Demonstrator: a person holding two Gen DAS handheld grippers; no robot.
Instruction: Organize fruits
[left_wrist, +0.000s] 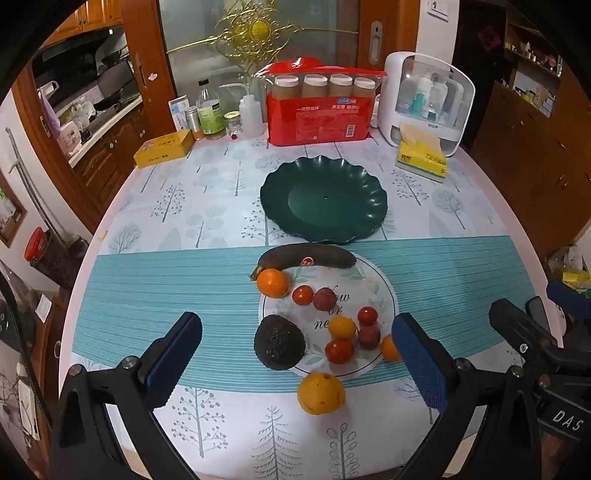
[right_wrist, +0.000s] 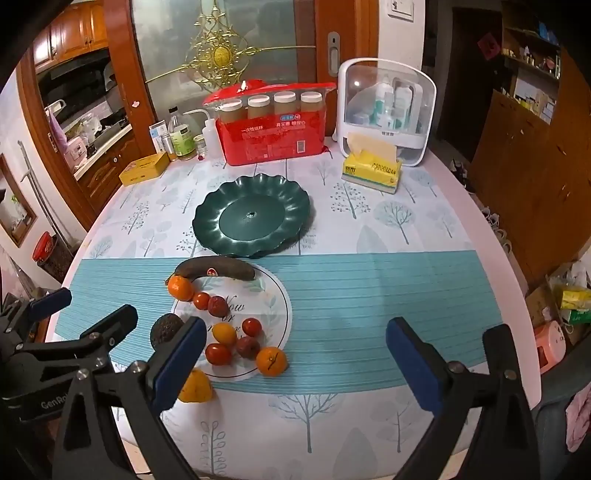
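An empty dark green scalloped plate (left_wrist: 323, 199) (right_wrist: 252, 215) sits mid-table. In front of it, on a round white print of the teal mat, lie a dark brown banana (left_wrist: 306, 256) (right_wrist: 216, 270), an orange (left_wrist: 272, 282) (right_wrist: 180, 287), a dark avocado (left_wrist: 279, 342) (right_wrist: 166, 328), several cherry tomatoes and small dark red fruits, a second orange (right_wrist: 272, 361) and a yellow-orange fruit (left_wrist: 321, 393) (right_wrist: 195, 386). My left gripper (left_wrist: 295, 356) hangs open above the fruit. My right gripper (right_wrist: 295, 363) hangs open to the right of the fruit, holding nothing.
At the table's back stand a red pack of paper cups (left_wrist: 319, 110) (right_wrist: 273, 133), bottles and jars (left_wrist: 210, 110), a yellow tin (left_wrist: 164, 147), a yellow tissue pack (left_wrist: 423, 157) (right_wrist: 371, 171) and a white cosmetics case (left_wrist: 428, 99) (right_wrist: 386, 110). Wooden cabinets flank the table.
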